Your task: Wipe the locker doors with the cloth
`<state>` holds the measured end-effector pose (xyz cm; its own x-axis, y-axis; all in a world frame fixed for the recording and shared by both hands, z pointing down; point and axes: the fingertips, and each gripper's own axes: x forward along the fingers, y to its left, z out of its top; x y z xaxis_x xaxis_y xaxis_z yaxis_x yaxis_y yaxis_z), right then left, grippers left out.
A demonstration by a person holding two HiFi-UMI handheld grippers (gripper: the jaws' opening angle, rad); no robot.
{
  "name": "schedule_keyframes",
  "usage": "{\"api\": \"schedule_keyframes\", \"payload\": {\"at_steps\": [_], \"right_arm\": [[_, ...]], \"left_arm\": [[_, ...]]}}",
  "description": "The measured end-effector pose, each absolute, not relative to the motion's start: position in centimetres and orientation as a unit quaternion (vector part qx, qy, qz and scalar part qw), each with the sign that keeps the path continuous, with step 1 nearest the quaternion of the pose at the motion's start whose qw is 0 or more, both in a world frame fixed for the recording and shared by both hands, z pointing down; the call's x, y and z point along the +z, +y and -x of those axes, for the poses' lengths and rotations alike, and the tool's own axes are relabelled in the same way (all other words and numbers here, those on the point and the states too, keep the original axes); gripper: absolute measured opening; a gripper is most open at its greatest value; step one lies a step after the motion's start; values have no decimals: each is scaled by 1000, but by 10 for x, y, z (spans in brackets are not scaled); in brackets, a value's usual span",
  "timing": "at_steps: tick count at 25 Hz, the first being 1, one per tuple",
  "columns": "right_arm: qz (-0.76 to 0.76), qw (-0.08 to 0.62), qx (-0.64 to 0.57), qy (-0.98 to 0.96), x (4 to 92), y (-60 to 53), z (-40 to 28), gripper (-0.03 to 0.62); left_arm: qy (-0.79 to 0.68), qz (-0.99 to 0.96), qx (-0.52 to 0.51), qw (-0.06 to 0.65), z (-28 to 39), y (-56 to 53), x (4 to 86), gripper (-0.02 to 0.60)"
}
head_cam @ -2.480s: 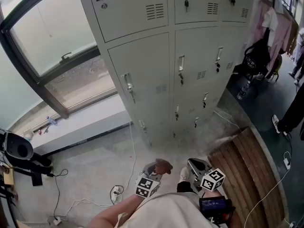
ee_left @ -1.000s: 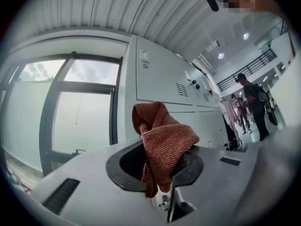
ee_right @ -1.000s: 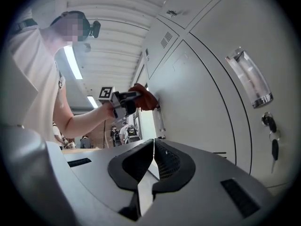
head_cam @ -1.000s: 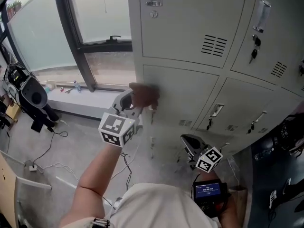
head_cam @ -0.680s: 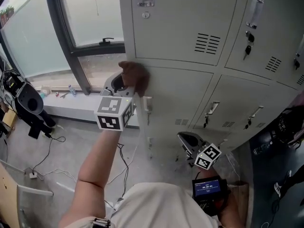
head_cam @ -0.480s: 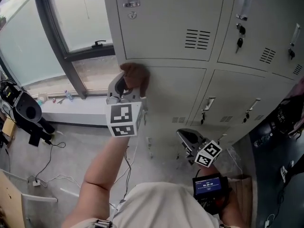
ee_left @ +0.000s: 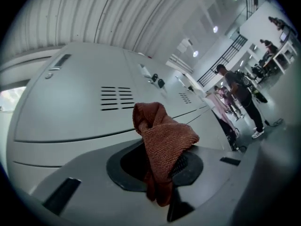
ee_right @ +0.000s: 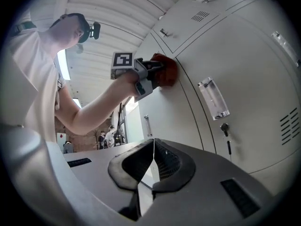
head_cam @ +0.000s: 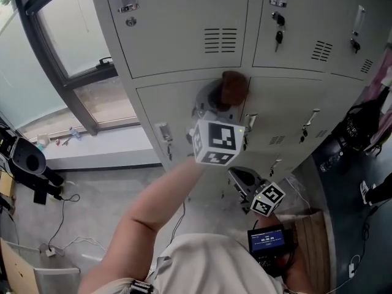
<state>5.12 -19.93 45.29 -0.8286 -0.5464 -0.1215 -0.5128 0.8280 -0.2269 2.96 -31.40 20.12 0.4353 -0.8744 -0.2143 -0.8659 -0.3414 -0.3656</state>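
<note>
Locker room: grey steel locker bank [head_cam: 184, 17], window [head_cam: 55, 35] to its left, cables trailing on the floor [head_cam: 92, 213] below.

Left tool [head_cam: 215, 100]: jaws clamped on a rust-red knit cloth [head_cam: 234, 86]. Cloth is bunched. A wad sticks out past the jaw tips and the rest hangs down between them. The wad is pressed to the top of a middle-row locker door [head_cam: 177, 112], at the seam with the neighbouring door. Arm stretched out.

Right tool [head_cam: 244, 177]: jaws together, nothing between them. Held low by the waist, clear of the lockers.

Risks, as judged:
- The grip takes only a fold of cloth; drag on painted steel could pull it free.
- The wad is small. If it rolls aside, the hard jaw tips meet the paint and may scratch.
- Door handle [head_cam: 164, 136] sits near the wiping path; keys [head_cam: 278, 37] and vent slots [head_cam: 220, 40] are in the row above. Loose knit could snag on any of them.
- A bunched cloth covers little, so missed strips are likely.
</note>
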Motion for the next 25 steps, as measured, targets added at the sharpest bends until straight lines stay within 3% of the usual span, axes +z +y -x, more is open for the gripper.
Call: {"api": "schedule_keyframes", "payload": {"at_steps": [4, 8, 12, 21, 25], "right_arm": [[294, 91, -101, 946, 460, -193, -63, 18], [295, 84, -106, 946, 461, -189, -61, 18], [285, 79, -109, 949, 464, -187, -49, 18], [247, 65, -115, 960, 470, -190, -8, 18], [239, 67, -120, 961, 473, -189, 2, 18]], "left_arm": [[503, 840, -16, 203, -64, -318, 210, 71], [510, 842, -21, 176, -45, -316, 231, 71], [559, 817, 1, 139, 28, -305, 255, 71], [712, 688, -1, 142, 223, -273, 270, 71], [722, 678, -5, 138, 236, -272, 274, 71]]}}
